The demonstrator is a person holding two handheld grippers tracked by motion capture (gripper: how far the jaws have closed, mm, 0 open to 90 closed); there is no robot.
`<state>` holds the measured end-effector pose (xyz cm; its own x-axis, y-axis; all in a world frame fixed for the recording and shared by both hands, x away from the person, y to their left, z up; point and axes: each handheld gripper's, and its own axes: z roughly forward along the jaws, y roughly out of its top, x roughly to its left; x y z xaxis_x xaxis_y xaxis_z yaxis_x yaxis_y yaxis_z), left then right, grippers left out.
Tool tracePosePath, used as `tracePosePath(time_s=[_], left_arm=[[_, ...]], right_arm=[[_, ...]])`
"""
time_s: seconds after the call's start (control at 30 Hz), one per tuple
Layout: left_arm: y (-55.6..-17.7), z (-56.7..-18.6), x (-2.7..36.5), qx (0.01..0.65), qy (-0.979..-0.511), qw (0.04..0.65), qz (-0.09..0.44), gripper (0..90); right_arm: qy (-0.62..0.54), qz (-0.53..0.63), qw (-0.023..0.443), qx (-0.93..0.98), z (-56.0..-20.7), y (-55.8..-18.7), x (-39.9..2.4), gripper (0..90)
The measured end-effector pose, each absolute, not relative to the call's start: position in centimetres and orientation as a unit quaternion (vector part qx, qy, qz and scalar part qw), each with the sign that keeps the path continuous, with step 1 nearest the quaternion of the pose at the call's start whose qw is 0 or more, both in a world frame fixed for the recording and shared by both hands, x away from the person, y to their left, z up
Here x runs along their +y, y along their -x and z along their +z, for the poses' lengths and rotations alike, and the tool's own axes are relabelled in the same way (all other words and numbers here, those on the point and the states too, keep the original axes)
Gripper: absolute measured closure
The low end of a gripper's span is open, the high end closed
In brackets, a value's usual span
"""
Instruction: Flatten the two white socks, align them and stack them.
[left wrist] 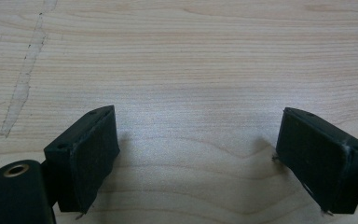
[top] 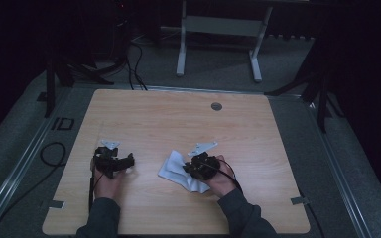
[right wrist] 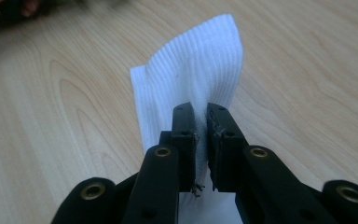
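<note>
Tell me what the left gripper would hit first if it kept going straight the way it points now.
Probably nothing but the light wooden table top. The left gripper has its jaws wide apart, with bare wood between and beyond them. In the high view it points right, toward the white ribbed cloth, but depth is unclear.

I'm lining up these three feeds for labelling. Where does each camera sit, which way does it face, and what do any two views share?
High view: above the person's side, looking forward and down on the wooden table; forearms, left hand-held gripper and right hand-held gripper enter from below.
Left gripper view: rides the left hand-held gripper, facing bare tabletop between open jaws.
Right gripper view: rides the right hand-held gripper, jaws shut on the white cloth.
Shared: the cloth appears in the high and right gripper views.
</note>
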<state>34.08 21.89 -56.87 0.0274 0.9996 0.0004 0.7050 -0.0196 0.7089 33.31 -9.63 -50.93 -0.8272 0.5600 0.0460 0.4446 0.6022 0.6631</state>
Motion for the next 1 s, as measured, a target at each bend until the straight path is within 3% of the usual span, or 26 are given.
tracePosePath(time_s=[0.53, 0.7, 0.9, 1.0], left_arm=[[-34.0, -56.9, 21.9, 0.642, -0.664, 0.276, 0.267, 12.9], [-33.6, -56.8, 21.7, 0.639, -0.663, 0.28, 0.271, 16.7], [-32.8, -56.1, 20.3, 0.627, -0.679, 0.264, 0.276, 52.3], [-32.5, -55.9, 19.7, 0.61, -0.696, 0.273, 0.263, 61.9]], right_arm=[[-0.282, 0.343, 0.063, 0.894, -52.0, -33.3, -7.8, 81.2], [-0.288, 0.338, 0.061, 0.894, -52.6, -33.6, -7.6, 81.0], [-0.29, 0.329, 0.066, 0.896, -53.0, -33.5, -7.4, 80.8], [-0.291, 0.327, 0.065, 0.897, -53.1, -33.4, -7.3, 80.7]])
